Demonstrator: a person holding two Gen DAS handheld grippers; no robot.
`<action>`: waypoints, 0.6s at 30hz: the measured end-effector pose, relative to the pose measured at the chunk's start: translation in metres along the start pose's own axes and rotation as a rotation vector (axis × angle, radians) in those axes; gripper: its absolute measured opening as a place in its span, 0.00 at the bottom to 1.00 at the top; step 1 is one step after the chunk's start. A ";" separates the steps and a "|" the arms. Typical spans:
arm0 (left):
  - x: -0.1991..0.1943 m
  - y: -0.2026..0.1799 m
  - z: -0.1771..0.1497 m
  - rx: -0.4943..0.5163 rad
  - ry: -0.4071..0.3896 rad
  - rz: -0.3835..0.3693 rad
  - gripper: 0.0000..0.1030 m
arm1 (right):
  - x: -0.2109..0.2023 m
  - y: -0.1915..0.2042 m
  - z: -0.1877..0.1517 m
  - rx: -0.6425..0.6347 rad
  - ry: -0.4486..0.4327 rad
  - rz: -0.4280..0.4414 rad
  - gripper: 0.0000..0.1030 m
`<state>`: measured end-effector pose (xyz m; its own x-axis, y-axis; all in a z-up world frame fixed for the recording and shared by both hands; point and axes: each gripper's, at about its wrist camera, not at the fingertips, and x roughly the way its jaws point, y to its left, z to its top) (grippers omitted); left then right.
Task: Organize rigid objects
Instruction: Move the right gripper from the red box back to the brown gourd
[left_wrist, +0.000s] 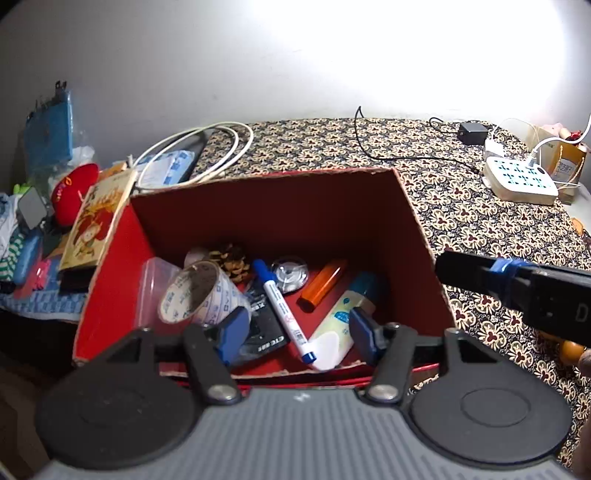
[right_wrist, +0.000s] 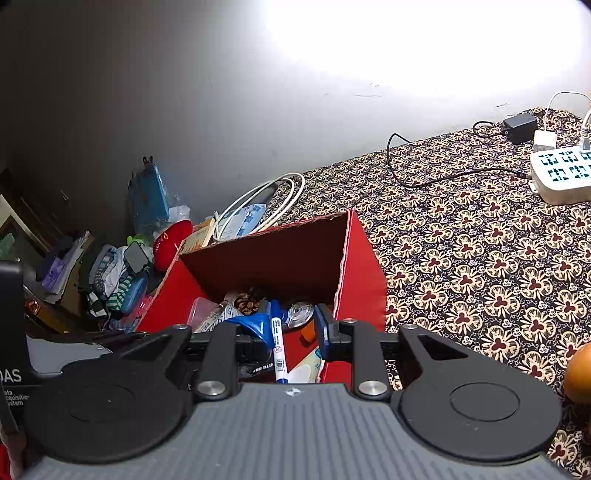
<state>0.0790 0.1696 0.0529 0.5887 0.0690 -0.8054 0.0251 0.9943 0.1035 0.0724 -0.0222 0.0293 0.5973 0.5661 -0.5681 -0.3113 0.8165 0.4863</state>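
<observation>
**Both claws over the red box, one orange left outside on the right**

The red box stands on the counter under a patterned cloth, and it already holds the rigid items: a tape roll at the left, a pine cone behind it, a blue-capped marker lying with its long axis running from far-left to near-right, an orange tube and a pale bottle toward the right.

The left claw hangs open above the near rim of the box, its blue pads spread on either side of the marker's near end, and nothing sits between them. The right claw is also spread and empty, poised over the box's near-right corner; in the left wrist view its body juts in from the right, just beside the box wall.

The relation that matters: an orange round object lies on the cloth outside the box, near and to the right of the right claw, well apart from the left one. The box would block the left claw's path. Judging from this, the right claw is the nearer one and would have to swing right and toward the near edge to reach it. Whether it is fruit or something else cannot be told, as only its edge shows.
</observation>
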 end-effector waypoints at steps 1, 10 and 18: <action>-0.001 -0.001 -0.001 -0.002 0.001 0.008 0.58 | -0.001 0.001 -0.001 -0.004 0.002 0.000 0.08; -0.011 -0.008 -0.014 0.003 0.005 0.083 0.58 | -0.010 0.000 -0.012 -0.023 -0.009 -0.018 0.08; -0.018 -0.011 -0.026 -0.010 0.022 0.155 0.62 | -0.017 -0.006 -0.025 -0.024 0.012 -0.032 0.08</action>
<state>0.0469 0.1593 0.0508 0.5672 0.2238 -0.7926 -0.0732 0.9723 0.2222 0.0461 -0.0334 0.0197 0.5984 0.5411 -0.5909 -0.3102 0.8365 0.4518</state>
